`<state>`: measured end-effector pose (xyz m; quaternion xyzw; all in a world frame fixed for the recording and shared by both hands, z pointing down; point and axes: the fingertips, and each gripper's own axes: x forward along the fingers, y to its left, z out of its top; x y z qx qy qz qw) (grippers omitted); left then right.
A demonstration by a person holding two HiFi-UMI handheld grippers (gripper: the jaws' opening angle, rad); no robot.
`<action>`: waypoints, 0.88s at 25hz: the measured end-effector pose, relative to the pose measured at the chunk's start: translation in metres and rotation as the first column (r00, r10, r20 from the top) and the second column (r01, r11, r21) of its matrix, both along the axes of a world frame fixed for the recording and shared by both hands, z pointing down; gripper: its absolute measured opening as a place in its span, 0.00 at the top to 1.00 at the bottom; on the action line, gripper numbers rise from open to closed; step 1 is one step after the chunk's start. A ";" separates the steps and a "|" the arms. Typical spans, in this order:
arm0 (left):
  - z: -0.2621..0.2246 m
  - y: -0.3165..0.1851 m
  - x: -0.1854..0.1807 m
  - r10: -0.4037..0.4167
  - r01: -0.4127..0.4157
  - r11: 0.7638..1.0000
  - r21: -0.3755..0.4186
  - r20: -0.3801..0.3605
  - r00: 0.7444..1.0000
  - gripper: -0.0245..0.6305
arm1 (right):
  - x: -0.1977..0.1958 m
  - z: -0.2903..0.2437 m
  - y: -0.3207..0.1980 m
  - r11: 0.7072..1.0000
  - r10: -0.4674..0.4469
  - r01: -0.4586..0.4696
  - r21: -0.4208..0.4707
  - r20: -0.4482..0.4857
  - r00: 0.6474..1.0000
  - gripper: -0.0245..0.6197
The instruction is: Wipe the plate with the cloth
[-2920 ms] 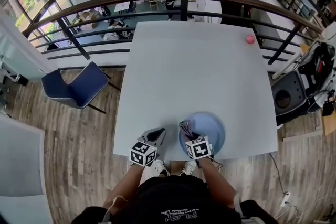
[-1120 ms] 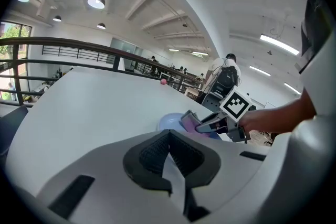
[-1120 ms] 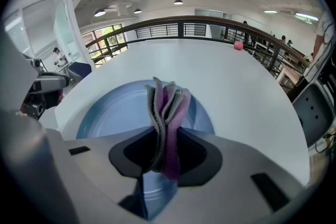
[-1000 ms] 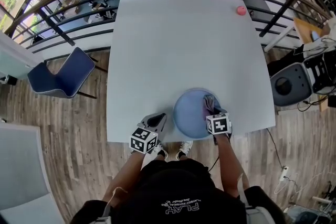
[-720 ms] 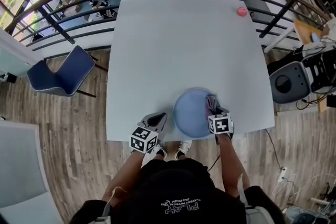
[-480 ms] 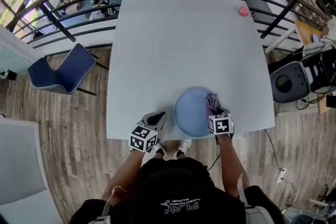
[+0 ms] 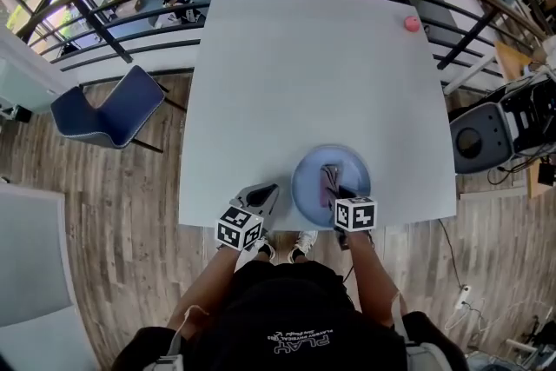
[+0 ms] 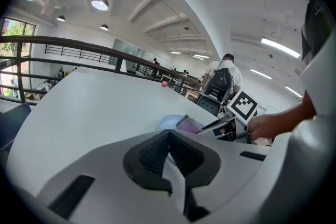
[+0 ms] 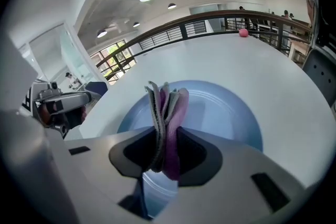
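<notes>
Pale blue plate (image 7: 306, 176) sat near the white table's (image 7: 295, 74) front edge, I held the purple-grey cloth (image 9: 167, 105) pinched in my right gripper (image 9: 166, 150) over the plate, my left gripper (image 8: 168, 150) closed, empty, just beside it.

R gripper (image 7: 337, 191) w/ cloth (image 7: 330, 176) is sliding left across plate (image 7: 304, 178). At 1.0–0.5 s ago it was sitting on the right rim; now it's sitting over plate centre. At 2.9 s ago it was working the left side, so it's sweeping back and forth. Head cam is also drifting slightly.
</notes>
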<state>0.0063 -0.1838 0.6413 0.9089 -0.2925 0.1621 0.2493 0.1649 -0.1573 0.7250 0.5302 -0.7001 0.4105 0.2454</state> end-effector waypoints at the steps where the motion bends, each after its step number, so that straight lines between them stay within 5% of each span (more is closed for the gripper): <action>1: 0.000 -0.001 -0.001 -0.003 0.003 1.000 0.000 0.002 1.000 0.94 | -0.006 0.001 -0.001 1.000 -0.016 0.016 -0.001 0.004 1.000 0.78; 13: 0.004 -0.001 -0.011 -0.015 0.015 1.000 -0.011 0.005 1.000 0.94 | -0.062 0.012 0.000 0.988 -0.152 0.153 -0.034 0.013 0.988 0.78; 22: 0.011 0.003 -0.005 0.008 -0.007 1.000 -0.019 0.007 1.000 0.94 | -0.057 0.014 0.018 0.979 -0.204 0.201 -0.043 -0.092 0.975 0.78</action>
